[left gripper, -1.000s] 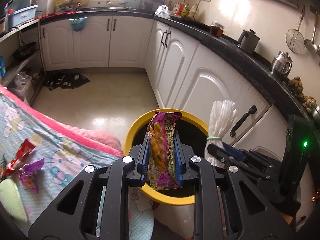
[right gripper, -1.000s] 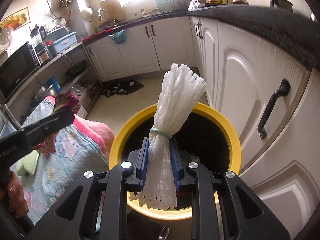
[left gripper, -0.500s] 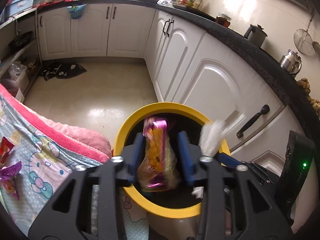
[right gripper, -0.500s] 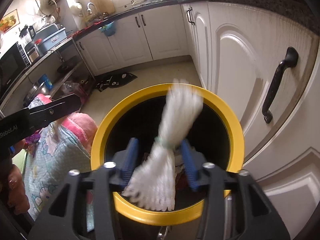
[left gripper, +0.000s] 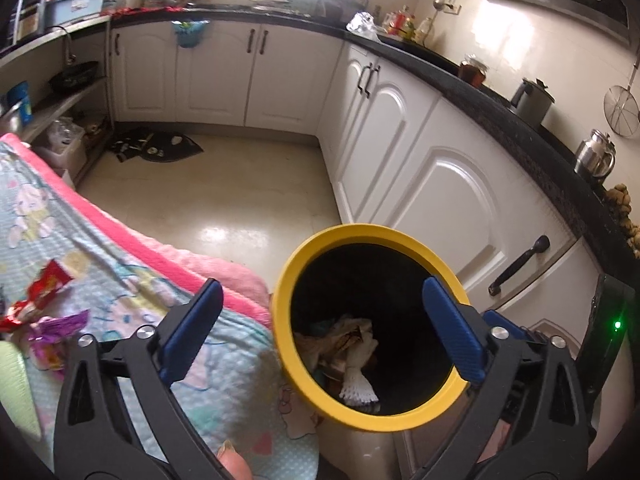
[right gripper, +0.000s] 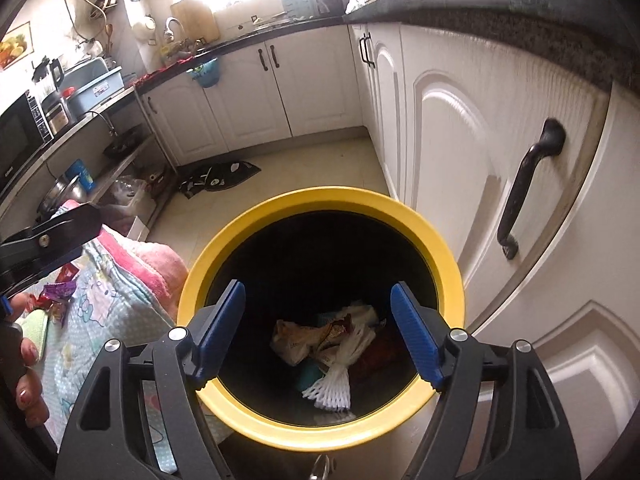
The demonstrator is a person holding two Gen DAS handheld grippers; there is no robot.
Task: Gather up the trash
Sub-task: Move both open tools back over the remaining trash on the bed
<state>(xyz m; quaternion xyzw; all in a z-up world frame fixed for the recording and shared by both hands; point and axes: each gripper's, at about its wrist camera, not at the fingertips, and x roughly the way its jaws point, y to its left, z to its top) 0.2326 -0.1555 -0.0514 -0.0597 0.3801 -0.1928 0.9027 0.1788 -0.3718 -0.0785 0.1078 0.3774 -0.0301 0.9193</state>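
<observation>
foam net (right gripper: 332,388) dropped below right hand-held gripper (right gripper: 318,330)

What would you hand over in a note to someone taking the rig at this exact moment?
Left tool: open, empty, hovering at the yellow-rimmed bin, one finger over the blanket.
Right tool: open, empty, directly above the bin mouth.
Done: the white foam net and other wrappers lie at the bottom of the bin.
Left: a red wrapper and a purple wrapper sit on the blanket beside the bin, plus a pale green item at the edge, unclear what. Take those next.
</observation>
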